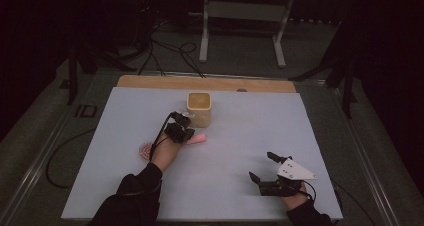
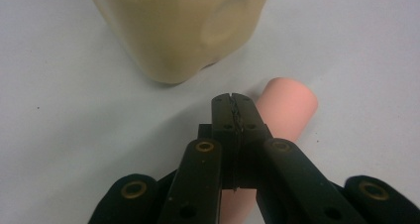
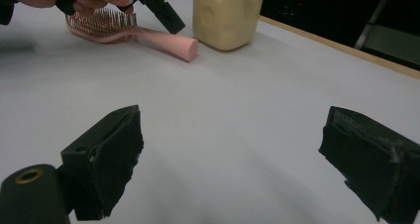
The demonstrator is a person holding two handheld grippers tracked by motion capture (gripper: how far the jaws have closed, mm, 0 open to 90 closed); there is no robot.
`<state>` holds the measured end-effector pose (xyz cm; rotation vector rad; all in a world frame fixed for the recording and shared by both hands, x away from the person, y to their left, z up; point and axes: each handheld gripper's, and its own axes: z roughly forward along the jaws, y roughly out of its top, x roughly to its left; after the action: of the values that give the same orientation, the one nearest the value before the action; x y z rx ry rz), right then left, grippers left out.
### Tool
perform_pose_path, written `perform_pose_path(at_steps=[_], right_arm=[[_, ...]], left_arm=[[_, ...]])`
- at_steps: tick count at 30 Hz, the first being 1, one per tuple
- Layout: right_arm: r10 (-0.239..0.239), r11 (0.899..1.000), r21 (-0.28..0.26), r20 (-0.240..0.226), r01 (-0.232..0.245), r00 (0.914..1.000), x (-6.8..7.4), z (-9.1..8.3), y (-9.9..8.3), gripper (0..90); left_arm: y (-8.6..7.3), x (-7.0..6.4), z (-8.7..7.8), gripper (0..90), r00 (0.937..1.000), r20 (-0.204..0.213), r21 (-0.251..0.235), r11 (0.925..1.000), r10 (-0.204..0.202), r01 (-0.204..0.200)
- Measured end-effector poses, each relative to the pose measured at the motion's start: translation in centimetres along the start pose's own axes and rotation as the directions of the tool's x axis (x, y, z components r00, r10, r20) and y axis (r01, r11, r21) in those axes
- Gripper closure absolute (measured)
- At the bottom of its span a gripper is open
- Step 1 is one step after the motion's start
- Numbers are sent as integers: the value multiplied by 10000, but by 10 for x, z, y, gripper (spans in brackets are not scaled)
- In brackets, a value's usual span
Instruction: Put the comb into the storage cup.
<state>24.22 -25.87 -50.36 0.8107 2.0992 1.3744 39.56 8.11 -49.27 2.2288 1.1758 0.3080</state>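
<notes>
Left gripper over the pink brush, right gripper idle

From the high view, we see the left gripper [image 1: 181,127] above the pink hairbrush [image 1: 192,140] mid-tabletop, beside the cream holder [image 1: 199,108]; the right gripper [image 1: 262,168] waits spread near the front edge. In the left gripper view, our jaws are pressed together over the smooth rounded handle, seemingly not pinching it. In the right gripper view, bristles face up; a closed-jaw push could roll the slick handle away.

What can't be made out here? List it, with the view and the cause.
- Hairbrush head, high view: mostly under the left hand.
- Brush handle's middle, left gripper view: behind the shut left gripper.
- Cream container top, both gripper views: cut off by the frame.
</notes>
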Motion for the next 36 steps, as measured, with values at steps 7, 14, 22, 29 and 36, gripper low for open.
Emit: perform_pose_path(at_steps=[7,14,22,29,36], right_arm=[[-1,10000,30,-18,1,10000,0,0,0,85],[-15,10000,11,-15,15,10000,0,0,0,86],[37,10000,-31,8,-37,10000,0,0,1,86],[55,10000,-37,9,-55,10000,0,-1,1,86],[-18,10000,0,-13,18,10000,0,0,1,85]], left_arm=[[1,0,1,897,9999,-143,135,9999,-66,68],[4,-1,3,899,9994,-318,353,9993,130,-118],[6,-2,7,899,9996,-168,670,9975,226,-214],[-1,-13,7,899,9981,237,862,9945,577,-595],[-8,-24,5,899,9914,591,1050,9869,1167,-1224]])
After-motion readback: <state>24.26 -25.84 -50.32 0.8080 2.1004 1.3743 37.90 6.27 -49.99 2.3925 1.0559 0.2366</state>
